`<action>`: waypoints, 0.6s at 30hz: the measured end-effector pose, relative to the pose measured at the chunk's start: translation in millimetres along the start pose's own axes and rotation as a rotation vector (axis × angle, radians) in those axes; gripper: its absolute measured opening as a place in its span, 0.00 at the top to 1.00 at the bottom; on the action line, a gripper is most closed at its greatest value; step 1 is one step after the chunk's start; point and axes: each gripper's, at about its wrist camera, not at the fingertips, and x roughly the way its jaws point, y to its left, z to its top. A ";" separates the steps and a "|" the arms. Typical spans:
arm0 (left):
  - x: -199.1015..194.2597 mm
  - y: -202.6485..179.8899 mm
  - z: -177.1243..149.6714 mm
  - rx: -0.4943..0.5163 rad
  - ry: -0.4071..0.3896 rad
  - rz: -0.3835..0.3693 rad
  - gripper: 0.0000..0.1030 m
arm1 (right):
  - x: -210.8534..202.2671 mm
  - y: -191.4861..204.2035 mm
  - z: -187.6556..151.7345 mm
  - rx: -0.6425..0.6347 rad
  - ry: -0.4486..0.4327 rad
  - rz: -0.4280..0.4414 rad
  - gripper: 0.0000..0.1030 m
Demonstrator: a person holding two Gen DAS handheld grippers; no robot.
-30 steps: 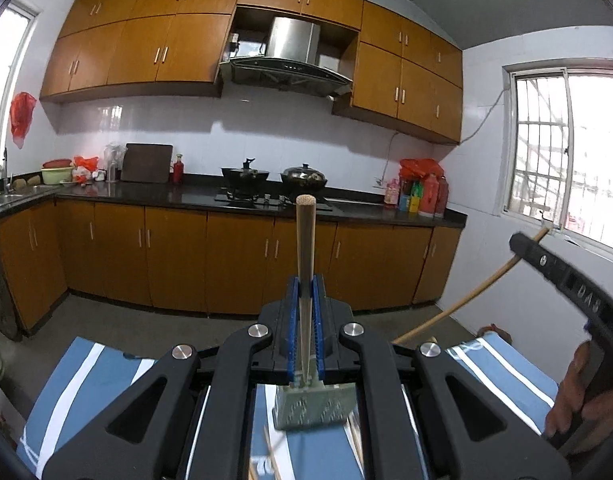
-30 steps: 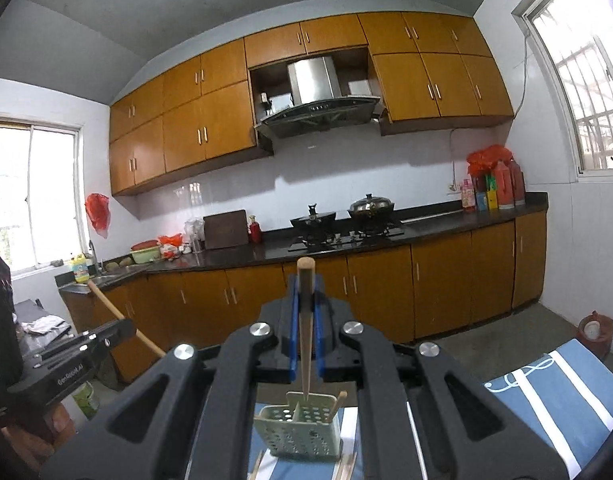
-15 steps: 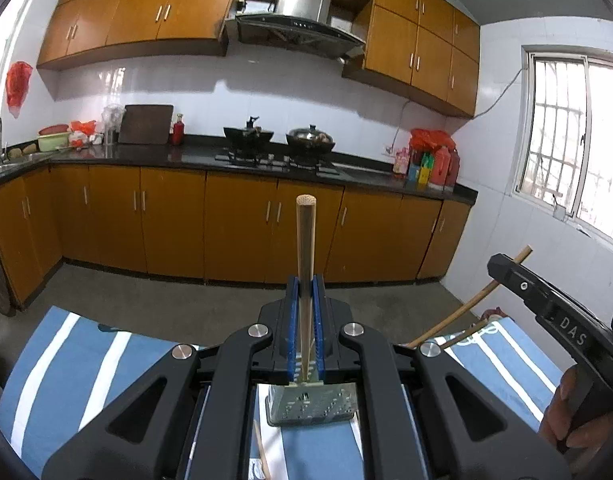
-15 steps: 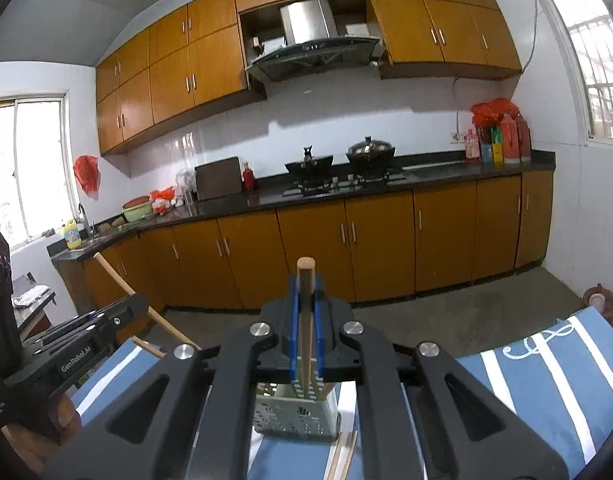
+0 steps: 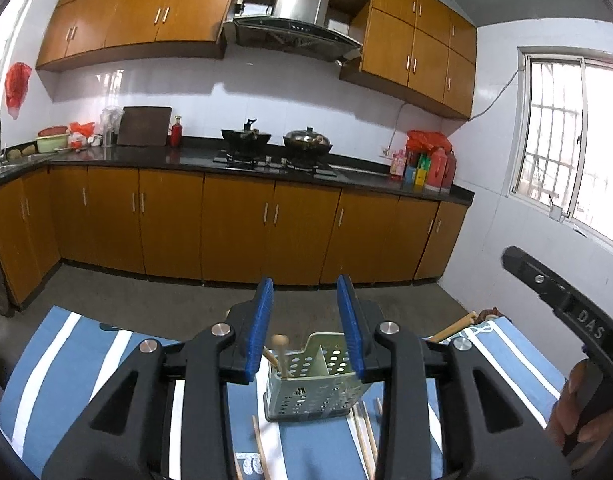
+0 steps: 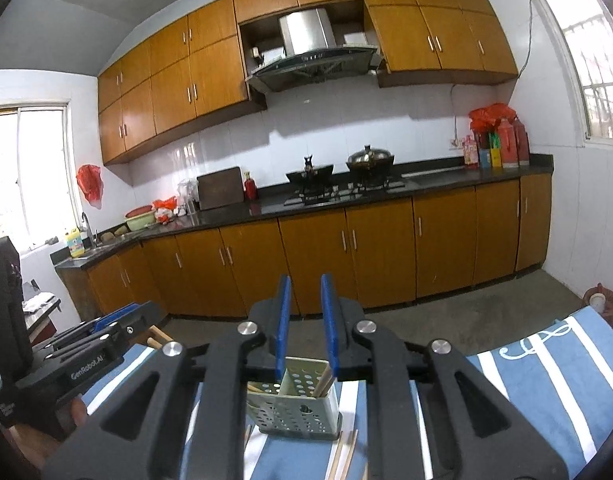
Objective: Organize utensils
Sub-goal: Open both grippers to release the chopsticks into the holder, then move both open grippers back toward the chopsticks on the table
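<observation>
A perforated pale green utensil caddy (image 5: 318, 376) stands upright on a blue cloth with white stripes (image 5: 66, 356), and both hand-held grippers hover just above it, in a kitchen with orange-brown cabinets.

The left gripper (image 5: 308, 326) has its blue-padded jaws spread apart and empty. Directly below it, in the caddy's left compartment, stand 2 wooden chopsticks (image 5: 280, 354), one upright with a rounded top, one leaning left. The right gripper (image 6: 306, 322) is also released, with nothing between its pads. Below it, wooden sticks lean in the caddy's right compartment (image 6: 324, 384), and another stick end shows in the left one.

More loose chopsticks (image 5: 364, 436) lie flat on the cloth, just in front of the caddy, on the near side; a further stick (image 5: 452, 326) lies to the caddy's right, partly hidden behind the left gripper's body.

The task looks partly done: some chopsticks are sorted into the caddy, several wait on the cloth. The step in hand is likely lifting clear and fetching another stick. To do it well, rise straight up so the pads do not catch the standing chopsticks or tip the light caddy. Then come down on a single loose stick near its middle, pads square across it, since thin round sticks roll and pivot easily.
</observation>
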 end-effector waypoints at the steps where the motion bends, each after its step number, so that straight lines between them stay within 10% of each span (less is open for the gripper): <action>1: -5.7 1.3 0.2 -0.004 -0.005 -0.001 0.67 | -9.0 -2.2 -1.0 -0.001 -0.008 -0.004 0.83; 8: -41.9 23.0 -28.4 -0.004 0.019 0.051 0.67 | -48.0 -34.0 -49.0 0.001 0.051 -0.116 0.76; 18: -27.2 75.1 -130.6 -0.067 0.305 0.172 0.67 | -5.9 -62.3 -198.3 0.115 0.518 -0.140 0.76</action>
